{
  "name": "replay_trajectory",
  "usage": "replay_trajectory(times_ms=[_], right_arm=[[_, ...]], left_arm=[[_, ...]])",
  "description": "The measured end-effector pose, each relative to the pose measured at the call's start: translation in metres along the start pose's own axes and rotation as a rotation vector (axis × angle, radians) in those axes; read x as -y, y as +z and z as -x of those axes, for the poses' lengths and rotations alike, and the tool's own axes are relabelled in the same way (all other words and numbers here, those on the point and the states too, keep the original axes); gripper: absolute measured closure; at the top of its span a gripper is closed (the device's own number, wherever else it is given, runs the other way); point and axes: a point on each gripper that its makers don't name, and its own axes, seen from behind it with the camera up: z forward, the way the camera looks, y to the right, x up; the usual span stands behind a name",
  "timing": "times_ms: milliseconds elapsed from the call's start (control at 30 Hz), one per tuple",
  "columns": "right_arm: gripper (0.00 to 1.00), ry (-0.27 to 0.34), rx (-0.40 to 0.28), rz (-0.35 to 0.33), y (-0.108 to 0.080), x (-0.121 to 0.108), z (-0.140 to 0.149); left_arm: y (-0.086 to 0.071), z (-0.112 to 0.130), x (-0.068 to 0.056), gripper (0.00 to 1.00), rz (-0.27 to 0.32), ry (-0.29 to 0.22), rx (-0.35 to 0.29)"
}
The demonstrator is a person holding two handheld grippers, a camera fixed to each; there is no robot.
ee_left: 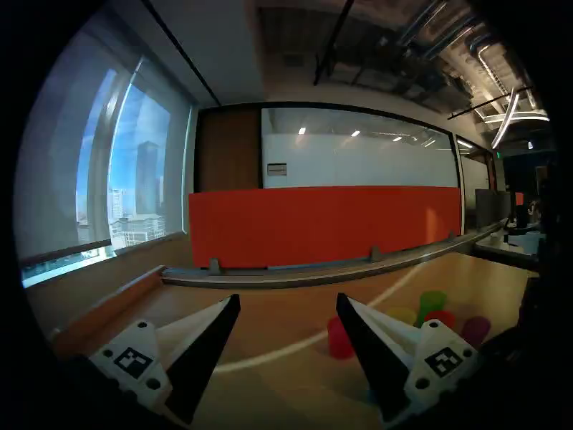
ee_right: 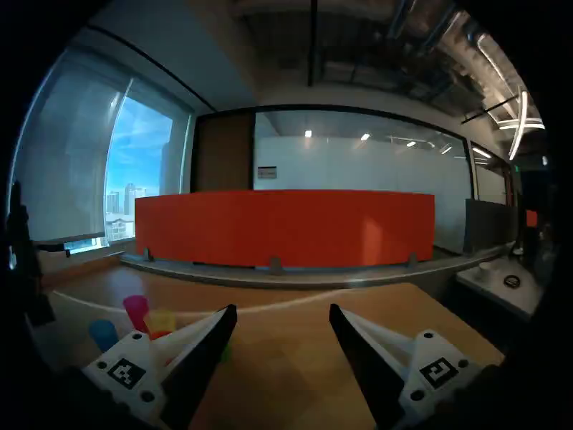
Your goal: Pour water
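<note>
While the left gripper (ee_left: 286, 299) and right gripper (ee_right: 281, 309) both gape wide, holding nothing, the cups (ee_left: 339, 338) stand upright on the table (ee_left: 286, 387) between them, seemingly nearer the left gripper's right finger.

- Daylight is admitted through the window (ee_left: 136, 193) left of the orange partition (ee_left: 322, 226), where the sky is rendered bright blue.
- Above and to the right of the partition, the ceiling light strips (ee_left: 512, 115) are blown out to white glare against a dark ceiling.
- The wooden table (ee_left: 279, 322) in front of the partition is left dim and warm-toned, and only soft shadows are seen on it.
- Below the partition, the inner faces of the left gripper (ee_left: 286, 297) and the right gripper (ee_right: 281, 308) are sunk in black, with detail lost.
- The rail beneath the partition is bowed by fisheye distortion.
- Focus is held fairly sharp at the partition, while far to either side of it the picture is darkened and smeared.
</note>
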Motion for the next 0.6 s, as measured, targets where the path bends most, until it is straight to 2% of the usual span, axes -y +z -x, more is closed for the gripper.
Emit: replay_trajectory(times_ms=[167, 367, 467, 600], right_arm=[[0.0, 0.003, 0.001, -0.012, 0.007, 0.001, -0.031], [0.0, 0.012, 0.005, -0.034, 0.013, 0.003, -0.066], [0.0, 0.008, 0.004, -0.049, 0.016, 0.004, -0.082], [0.0, -0.004, 0.006, -0.066, 0.018, 0.006, -0.088]], left_arm=[[0.007, -0.036, -0.004, 0.0, 0.026, -0.009, -0.006], [0.014, -0.081, -0.005, 0.0, 0.051, 0.006, -0.028], [0.016, -0.094, -0.009, 0.0, 0.079, 0.006, -0.028], [0.017, -0.097, -0.015, 0.0, 0.124, 0.003, -0.014]])
